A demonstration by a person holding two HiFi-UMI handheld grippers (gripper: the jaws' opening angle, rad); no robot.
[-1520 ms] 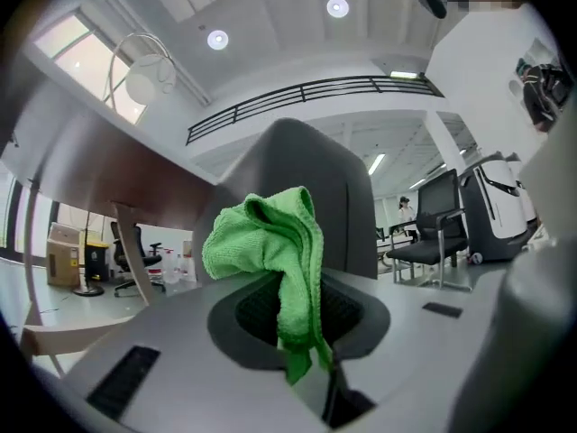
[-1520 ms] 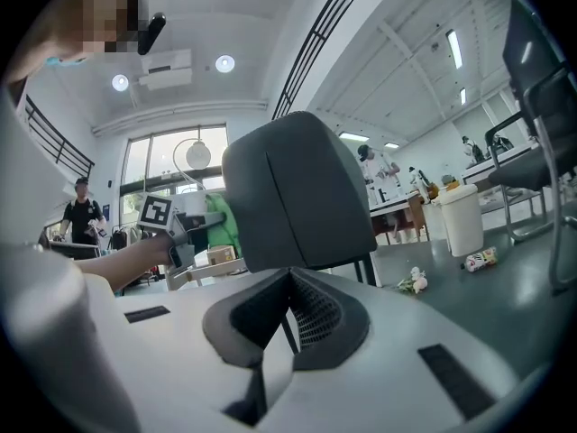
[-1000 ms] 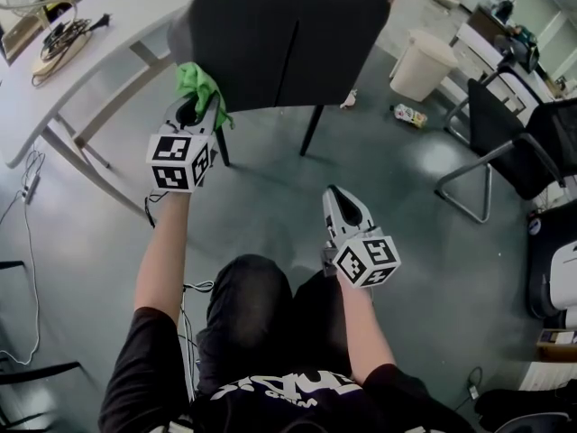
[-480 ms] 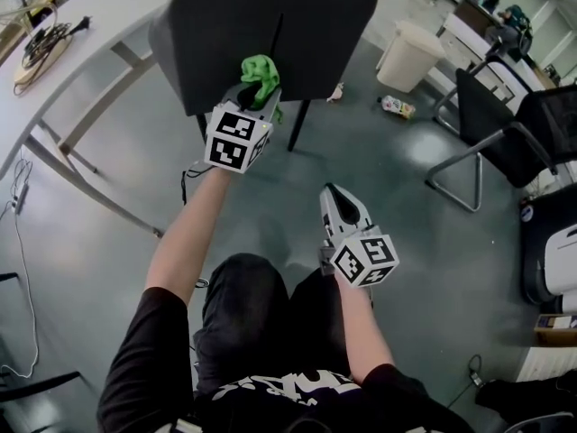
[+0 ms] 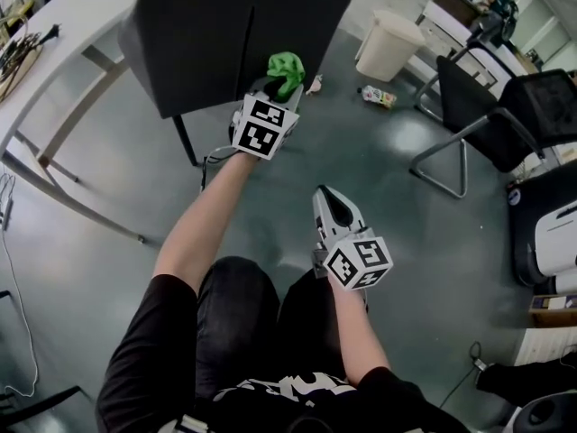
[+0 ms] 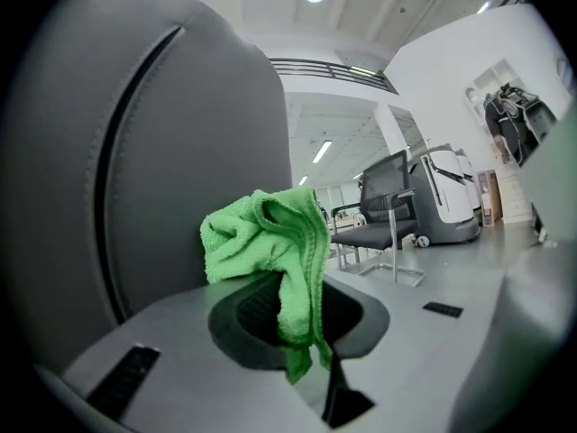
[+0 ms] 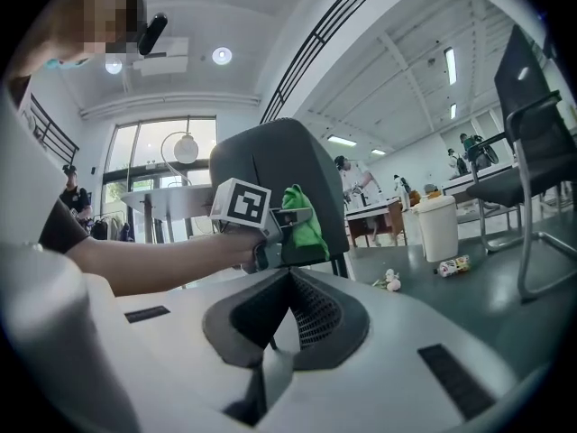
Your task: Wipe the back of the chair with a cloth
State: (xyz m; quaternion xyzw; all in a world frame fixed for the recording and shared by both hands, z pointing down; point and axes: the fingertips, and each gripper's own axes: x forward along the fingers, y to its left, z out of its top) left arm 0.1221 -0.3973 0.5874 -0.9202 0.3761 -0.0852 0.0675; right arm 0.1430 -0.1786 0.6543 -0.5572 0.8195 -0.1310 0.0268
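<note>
**Left gripper (image 5: 276, 88) pinches the cloth (image 5: 287, 66) at the chair back (image 5: 225, 34)**

Widest in the head view is the dark grey chair back, upright, with a seam running down its middle. A white table (image 5: 63, 25) stands behind it to the left. Two black office chairs (image 5: 491, 97) stand well apart to the right, and a pale bin (image 5: 389, 43) sits between them and the grey chair on the floor (image 5: 424, 206).

The right gripper (image 5: 329, 195) hangs low and near the person's lap, its jaws pressed together on nothing.

From the left gripper view, the jaws are clamped on the cloth (image 6: 270, 242), a crumpled green bunch standing up from the claw (image 6: 302, 327). It lies up against the chair back (image 6: 117, 152), at its lower right part.
</note>
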